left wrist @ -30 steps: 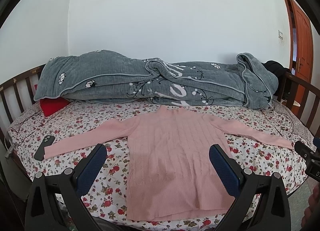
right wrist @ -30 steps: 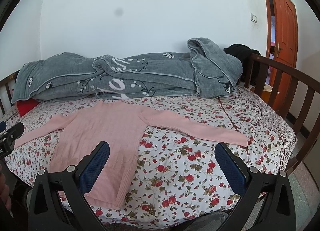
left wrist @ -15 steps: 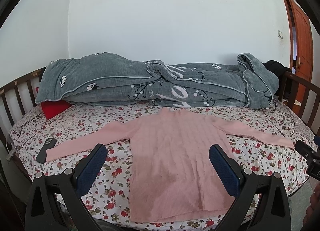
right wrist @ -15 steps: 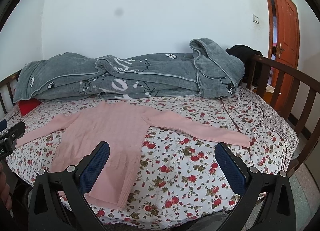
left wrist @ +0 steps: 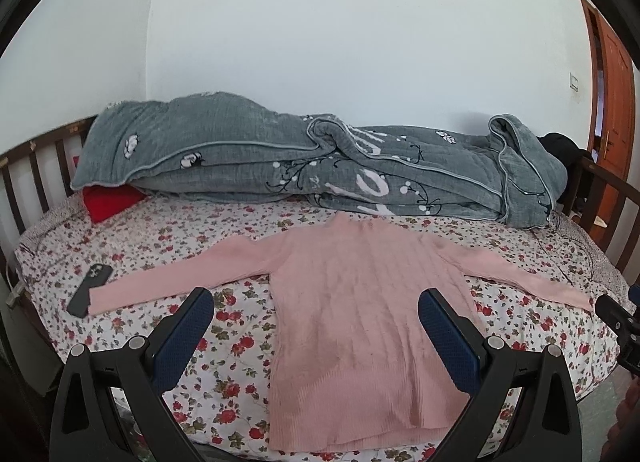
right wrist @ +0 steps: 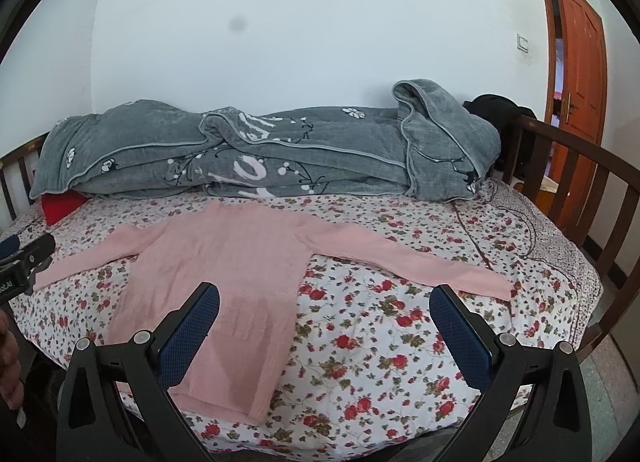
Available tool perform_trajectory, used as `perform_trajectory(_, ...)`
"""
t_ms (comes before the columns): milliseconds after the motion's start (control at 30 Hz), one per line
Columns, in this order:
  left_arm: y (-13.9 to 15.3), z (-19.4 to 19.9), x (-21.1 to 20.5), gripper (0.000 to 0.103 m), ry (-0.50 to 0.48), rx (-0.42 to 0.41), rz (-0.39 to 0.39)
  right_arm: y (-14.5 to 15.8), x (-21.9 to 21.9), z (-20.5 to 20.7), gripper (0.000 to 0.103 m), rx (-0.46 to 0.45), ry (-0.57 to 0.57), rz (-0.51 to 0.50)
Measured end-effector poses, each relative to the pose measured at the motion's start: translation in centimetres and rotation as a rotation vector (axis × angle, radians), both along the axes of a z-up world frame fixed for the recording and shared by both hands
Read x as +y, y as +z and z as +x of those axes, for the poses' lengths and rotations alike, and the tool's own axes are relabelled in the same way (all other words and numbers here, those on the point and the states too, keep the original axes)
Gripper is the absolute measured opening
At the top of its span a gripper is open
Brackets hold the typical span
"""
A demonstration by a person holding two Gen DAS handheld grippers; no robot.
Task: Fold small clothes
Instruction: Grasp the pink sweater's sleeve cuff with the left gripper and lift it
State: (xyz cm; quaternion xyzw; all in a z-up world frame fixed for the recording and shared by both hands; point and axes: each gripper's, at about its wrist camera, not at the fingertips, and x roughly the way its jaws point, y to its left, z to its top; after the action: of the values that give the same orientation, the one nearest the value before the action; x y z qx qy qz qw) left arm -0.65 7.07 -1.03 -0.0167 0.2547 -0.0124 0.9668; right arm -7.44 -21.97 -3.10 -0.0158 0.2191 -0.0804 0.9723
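A pink long-sleeved sweater (left wrist: 360, 302) (right wrist: 224, 274) lies flat on the floral bedsheet (left wrist: 224, 342) (right wrist: 380, 326), collar towards the wall, both sleeves spread out sideways. My left gripper (left wrist: 316, 314) hangs open in front of the bed's near edge, level with the sweater's lower body, holding nothing. My right gripper (right wrist: 324, 310) is also open and empty, facing the sheet just right of the sweater's body, below the right sleeve (right wrist: 420, 262). Neither gripper touches the cloth.
A rolled grey quilt (left wrist: 320, 169) (right wrist: 260, 157) lies along the wall with a red pillow (left wrist: 108, 201) under its left end. A dark phone (left wrist: 88, 290) rests by the left cuff. Wooden rails (right wrist: 580, 189) enclose the bed; an orange door (right wrist: 580, 81) stands at right.
Both cameras have drifted slightly: the bed and sweater sit a little lower and further in the views than a second ago. The sweater has not moved and both grippers stay open.
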Motion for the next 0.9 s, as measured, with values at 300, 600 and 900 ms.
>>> perform_trajectory(300,-2.8,2.5,3.3,0.103,0.005,0.025,0.013,-1.4,2.5,1.9,0.103,0.013,0.031,-0.016)
perform_trajectory(600,-9.4,7.1,11.9,0.098,0.07,0.148,-0.136,-5.0,3.4,5.3,0.103,0.073,0.072,0.101)
perform_trajectory(900,-14.8,10.0,25.0,0.079,0.294,0.215,-0.375,-8.6,3.8,9.4,0.101,0.13,0.031,0.135)
